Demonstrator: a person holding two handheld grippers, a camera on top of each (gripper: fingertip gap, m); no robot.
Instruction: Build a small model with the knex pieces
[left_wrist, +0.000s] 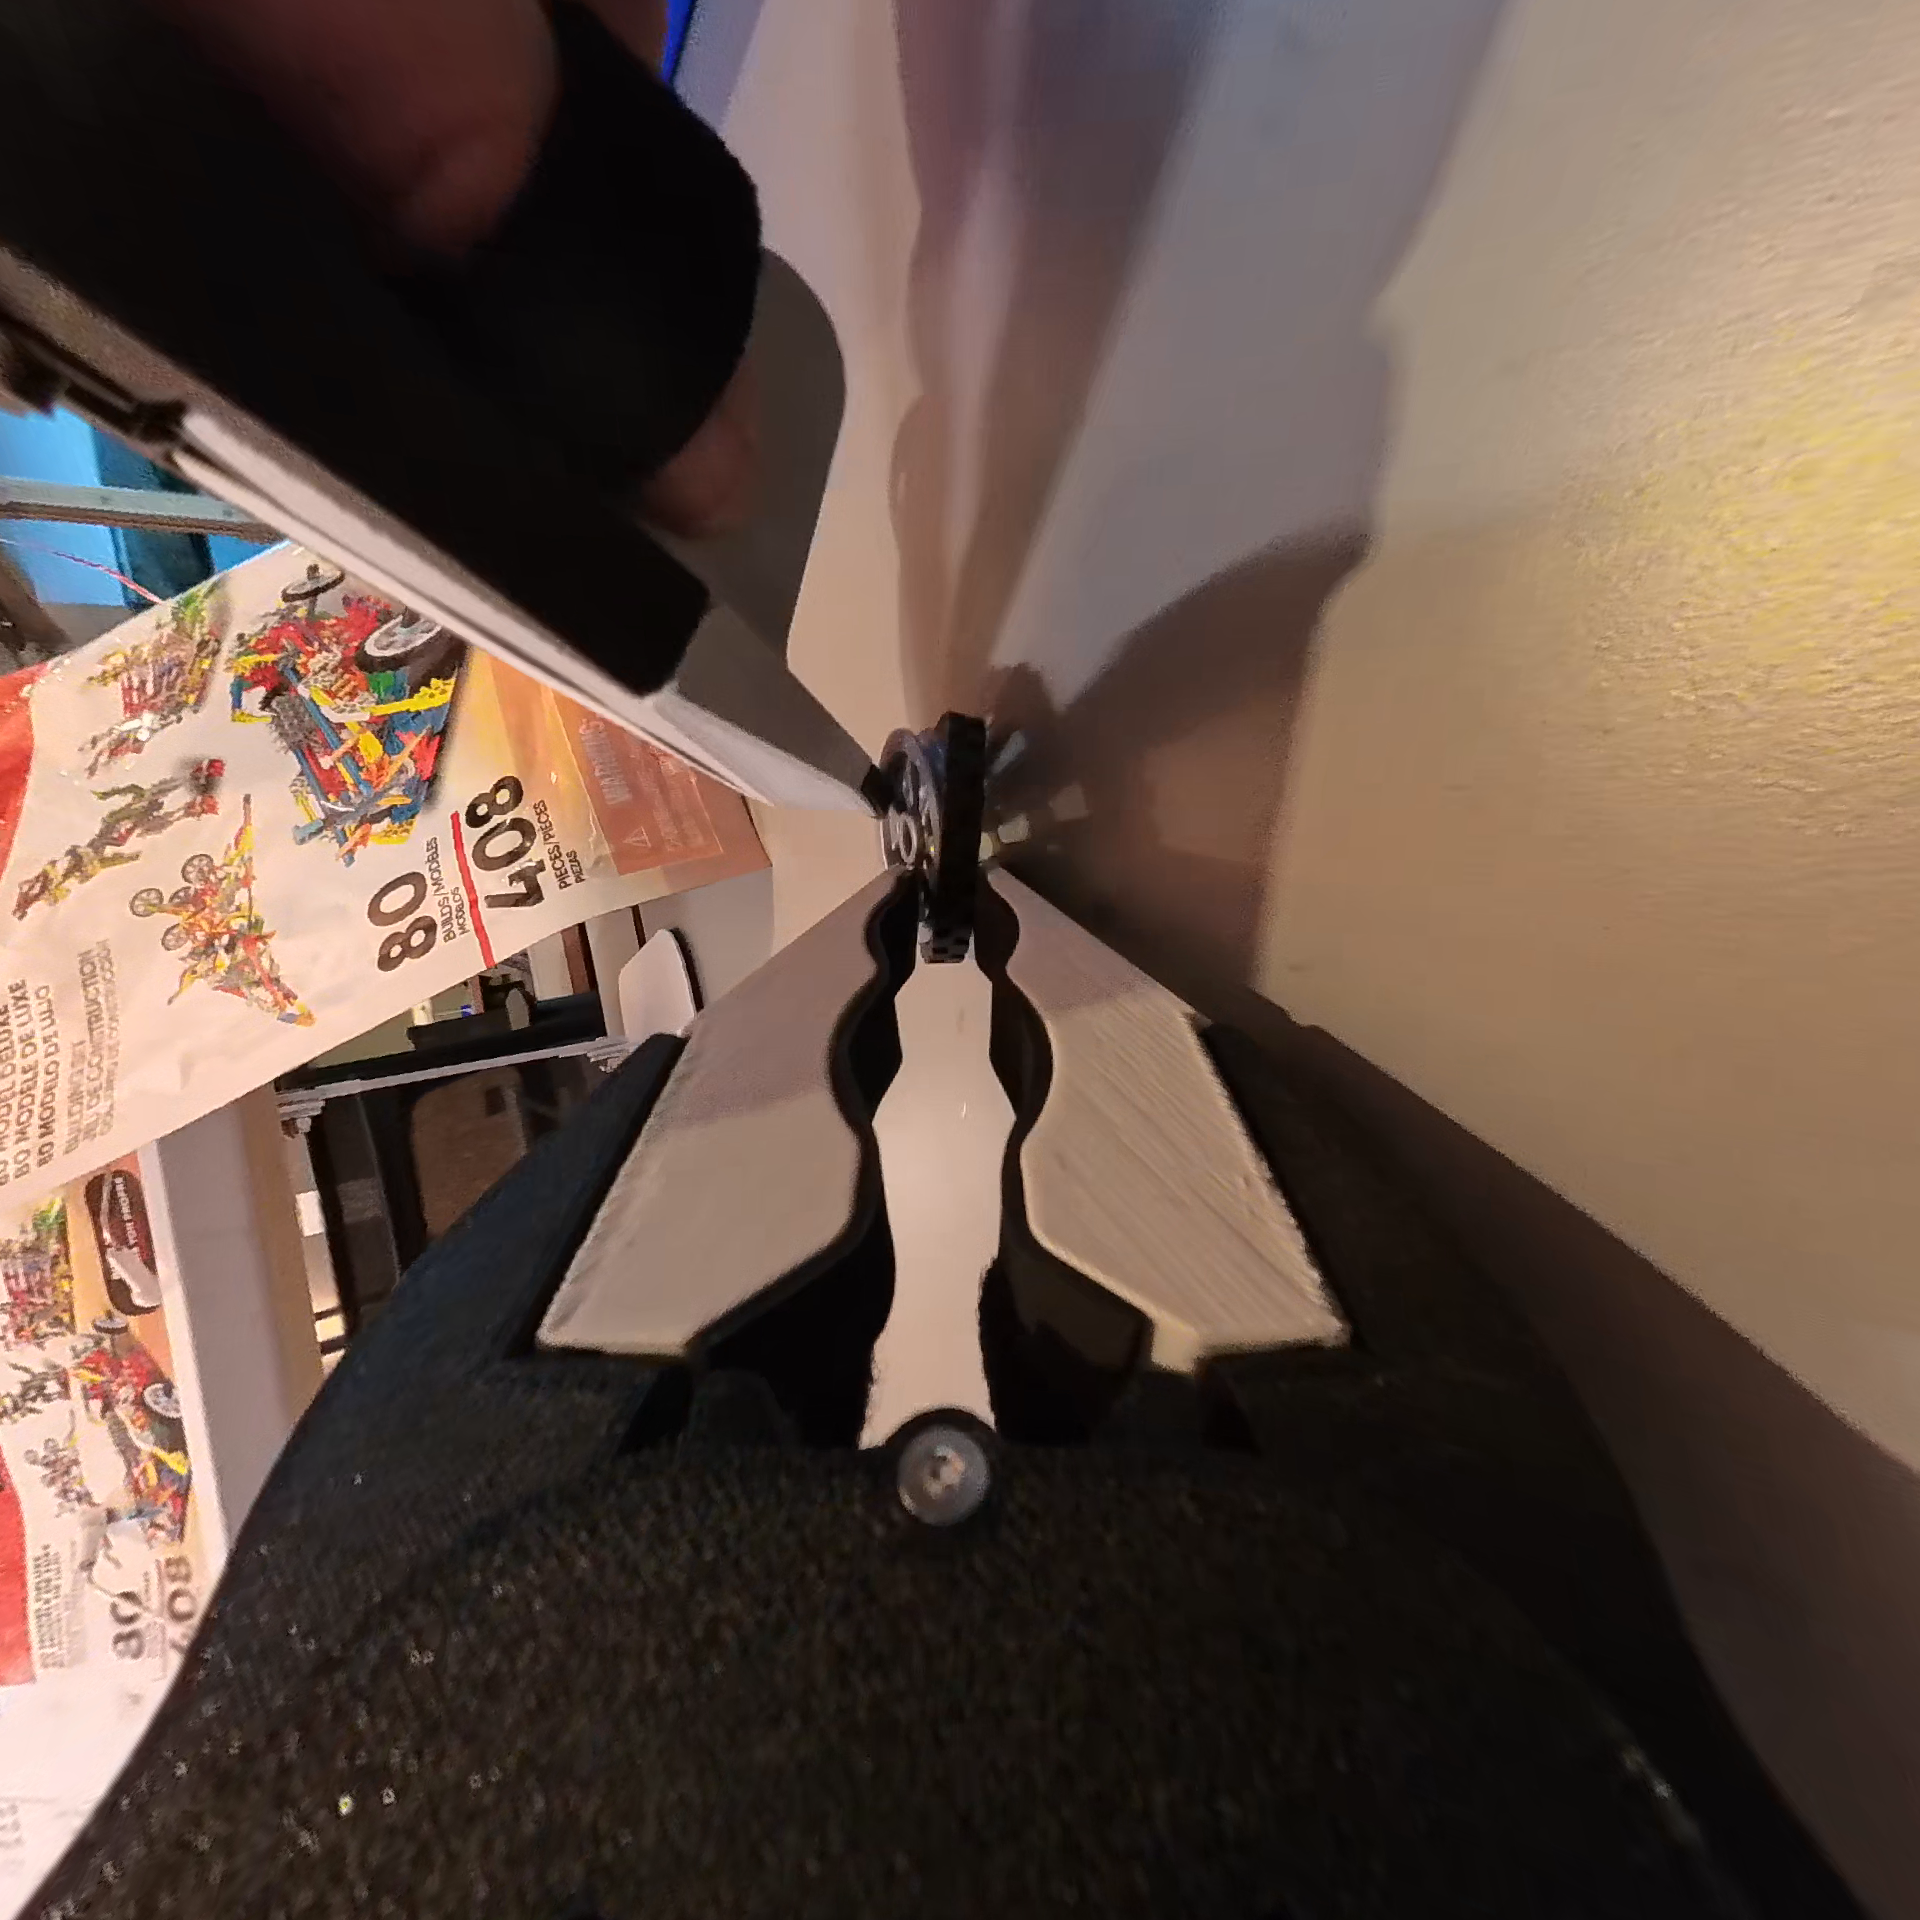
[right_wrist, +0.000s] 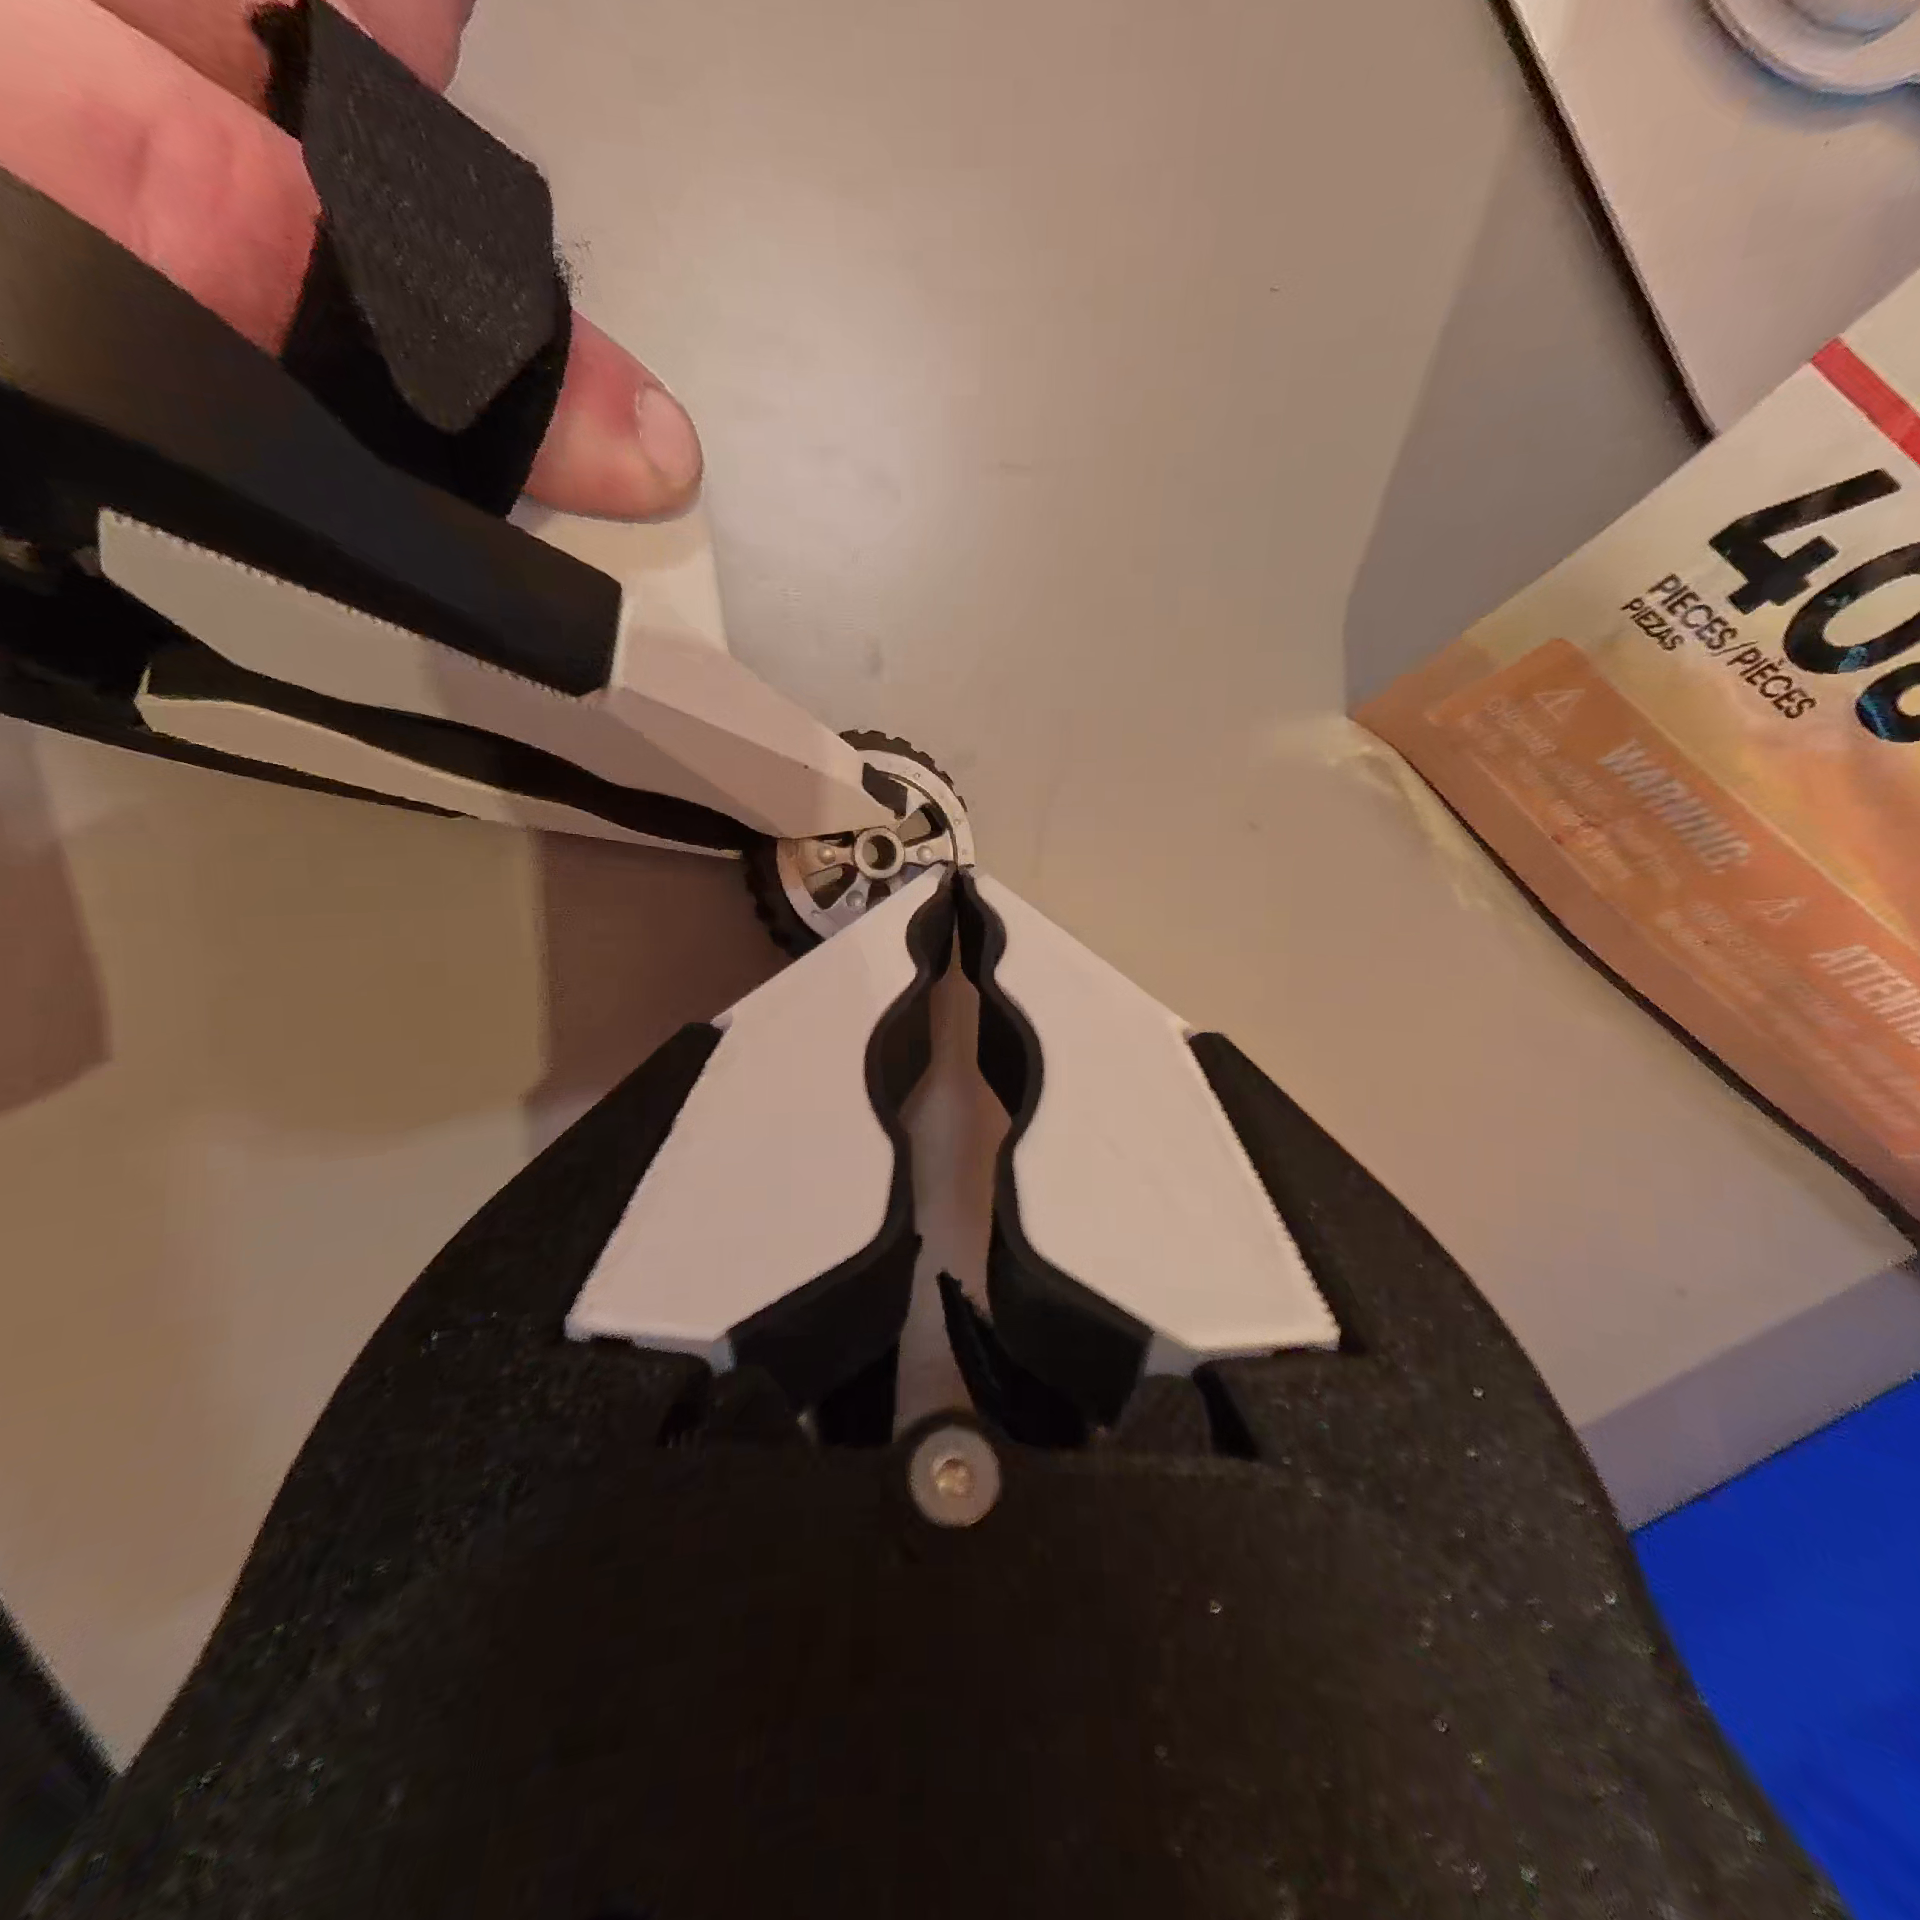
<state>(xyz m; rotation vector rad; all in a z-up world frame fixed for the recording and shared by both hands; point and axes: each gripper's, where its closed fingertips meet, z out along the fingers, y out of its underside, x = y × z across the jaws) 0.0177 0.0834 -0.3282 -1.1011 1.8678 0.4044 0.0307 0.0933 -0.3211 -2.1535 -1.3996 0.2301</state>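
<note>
A small toy wheel (left_wrist: 951, 821) with a black tyre and a silver hub is held above a pale surface (right_wrist: 1039, 416). My left gripper (left_wrist: 948, 883) is shut on it, one finger on each face of the wheel, which shows edge-on. Small grey connector pieces (left_wrist: 1016, 792) stick out behind it. In the right wrist view the wheel (right_wrist: 883, 847) shows face-on, with the left gripper (right_wrist: 821, 810) reaching in from the left. My right gripper (right_wrist: 956, 883) is shut, with its tips against the hub's lower right rim. It also shows in the left wrist view (left_wrist: 868, 798), touching the hub.
A printed building-toy package (left_wrist: 312, 779) lies to the left; it also shows at the right (right_wrist: 1662, 779). A person's hand (right_wrist: 623, 416) with a black strap holds the left gripper. A white box (right_wrist: 1714, 208) sits at the upper right, and a blue surface (right_wrist: 1787, 1662) at the lower right. Less than 4 cm separates the two grippers' tips.
</note>
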